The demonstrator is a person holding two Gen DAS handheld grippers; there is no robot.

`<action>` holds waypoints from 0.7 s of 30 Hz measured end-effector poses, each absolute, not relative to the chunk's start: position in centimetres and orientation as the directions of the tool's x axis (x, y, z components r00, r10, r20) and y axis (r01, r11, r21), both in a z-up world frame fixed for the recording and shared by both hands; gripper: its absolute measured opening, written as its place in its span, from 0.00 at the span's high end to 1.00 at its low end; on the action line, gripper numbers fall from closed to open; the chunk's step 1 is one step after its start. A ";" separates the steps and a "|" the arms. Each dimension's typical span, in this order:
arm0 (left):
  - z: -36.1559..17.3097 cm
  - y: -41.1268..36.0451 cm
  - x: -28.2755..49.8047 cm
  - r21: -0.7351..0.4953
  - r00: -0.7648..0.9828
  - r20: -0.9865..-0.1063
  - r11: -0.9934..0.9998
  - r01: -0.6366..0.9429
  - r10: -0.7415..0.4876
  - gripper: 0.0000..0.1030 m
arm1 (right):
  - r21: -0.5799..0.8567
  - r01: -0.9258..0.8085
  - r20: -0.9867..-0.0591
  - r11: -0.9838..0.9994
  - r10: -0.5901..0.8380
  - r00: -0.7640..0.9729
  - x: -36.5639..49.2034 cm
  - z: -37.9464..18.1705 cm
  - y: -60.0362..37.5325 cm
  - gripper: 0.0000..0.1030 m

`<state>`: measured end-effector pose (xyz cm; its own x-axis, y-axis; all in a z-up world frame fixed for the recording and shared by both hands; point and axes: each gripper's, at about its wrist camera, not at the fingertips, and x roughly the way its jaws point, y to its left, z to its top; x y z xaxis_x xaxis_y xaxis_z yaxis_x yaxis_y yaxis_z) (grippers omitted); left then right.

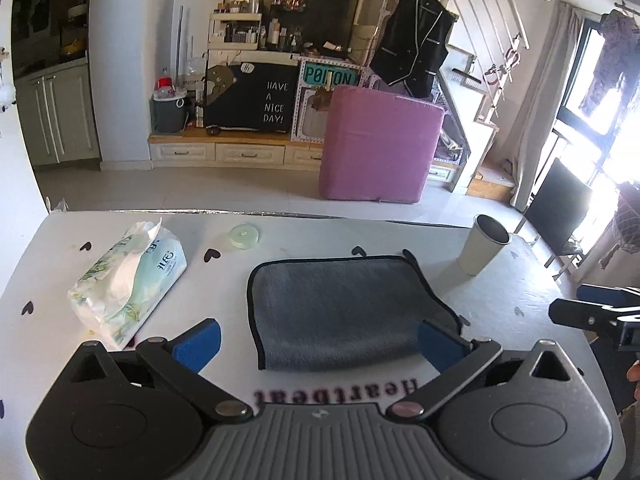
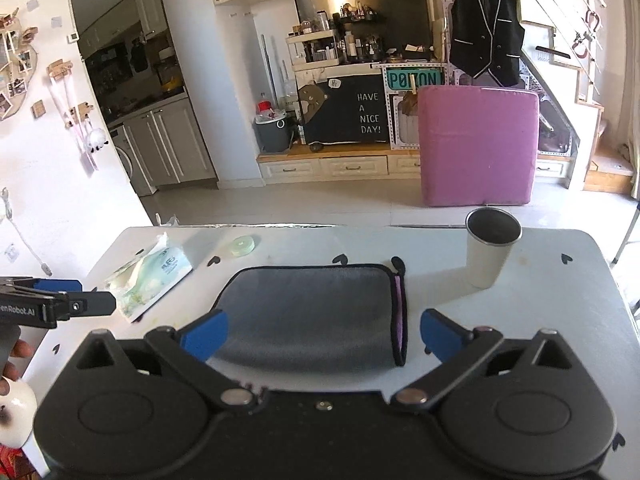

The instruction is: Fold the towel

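White table (image 2: 560, 292) w/ small black heart prints and "Heartbeat" lettering (image 1: 336, 394) at near edge. On it: grey towel (image 2: 312, 312), black trim, folded, lying flat approx centre; pink inner side shows along its right edge. Tissue pack (image 1: 130, 284) to the left, open at top, apart from towel. Small round pale-green lid (image 1: 244, 236) near far edge, btwn pack & towel. White cup (image 2: 490, 248) w/ dark inside, upright, far right.

Premises: a lived-in home. Evidence: cream kitchen cabinets (image 2: 168, 144), front-loading washing machine (image 2: 128, 160), black waistcoat (image 2: 486, 24) hanging beside a wooden staircase (image 2: 600, 152).
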<state>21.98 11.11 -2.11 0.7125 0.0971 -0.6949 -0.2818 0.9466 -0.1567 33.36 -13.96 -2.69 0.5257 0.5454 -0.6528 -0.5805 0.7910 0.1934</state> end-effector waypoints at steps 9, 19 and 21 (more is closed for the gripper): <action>0.0 8.0 17.3 -0.153 0.742 -0.664 0.954 -0.259 0.095 0.00 | 0.206 -0.590 -0.621 0.780 0.570 0.537 29.3 -0.9 -16.6 0.01; 0.7 5.4 13.3 -0.144 0.753 -0.652 0.961 -0.238 0.088 0.00 | 0.205 -0.597 -0.604 0.775 0.581 0.546 25.0 0.0 -18.9 0.01; 0.7 5.1 12.6 -0.144 0.756 -0.648 0.961 -0.234 0.087 0.00 | 0.216 -0.600 -0.598 0.771 0.590 0.542 24.2 0.1 -19.4 0.01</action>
